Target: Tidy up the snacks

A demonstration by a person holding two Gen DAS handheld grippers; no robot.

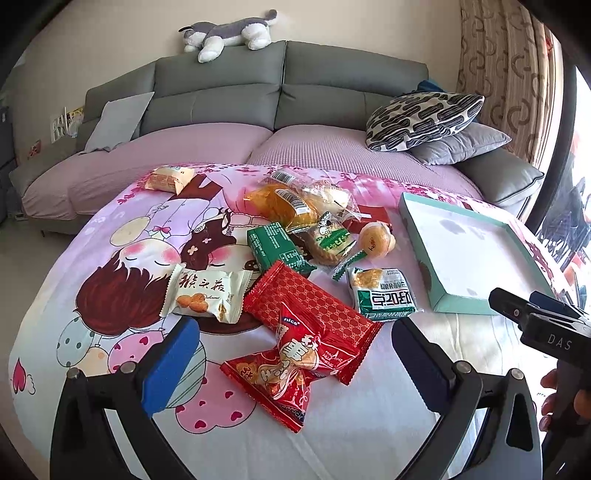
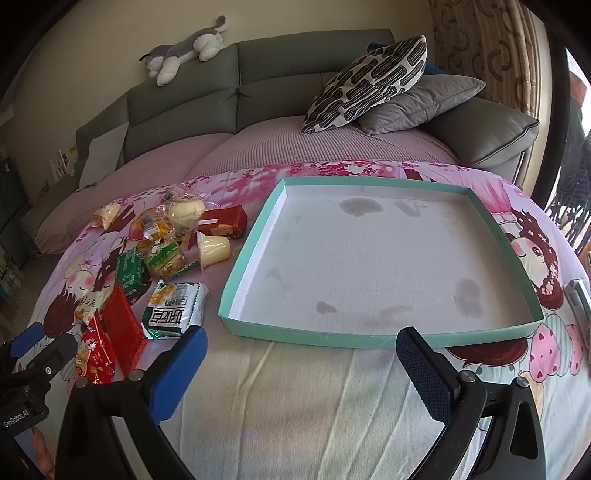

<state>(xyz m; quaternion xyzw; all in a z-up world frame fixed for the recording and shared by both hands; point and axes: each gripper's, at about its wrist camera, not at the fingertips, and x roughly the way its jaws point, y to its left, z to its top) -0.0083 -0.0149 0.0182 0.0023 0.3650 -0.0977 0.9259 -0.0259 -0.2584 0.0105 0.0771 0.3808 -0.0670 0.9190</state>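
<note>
Several wrapped snacks lie in a loose pile on a cartoon-print cloth. Nearest my left gripper (image 1: 295, 343) are a red "nice" candy pack (image 1: 295, 369) on a red patterned packet (image 1: 317, 306), a white biscuit pack (image 1: 207, 291) and a green-white pack (image 1: 384, 295). The left gripper is open and empty, just above the red packs. A shallow teal-rimmed box (image 2: 369, 338) with a stained white bottom holds nothing. My right gripper (image 2: 301, 350) is open and empty at the box's near rim. The green-white pack (image 2: 175, 310) lies to its left.
A yellow jelly cup (image 2: 214, 247), a dark red biscuit box (image 2: 225, 221) and clear bread bags (image 1: 295, 199) lie further back. A grey sofa (image 1: 221, 92) with patterned cushions (image 2: 365, 81) and a plush husky (image 1: 229, 31) stands behind. Curtains hang at right.
</note>
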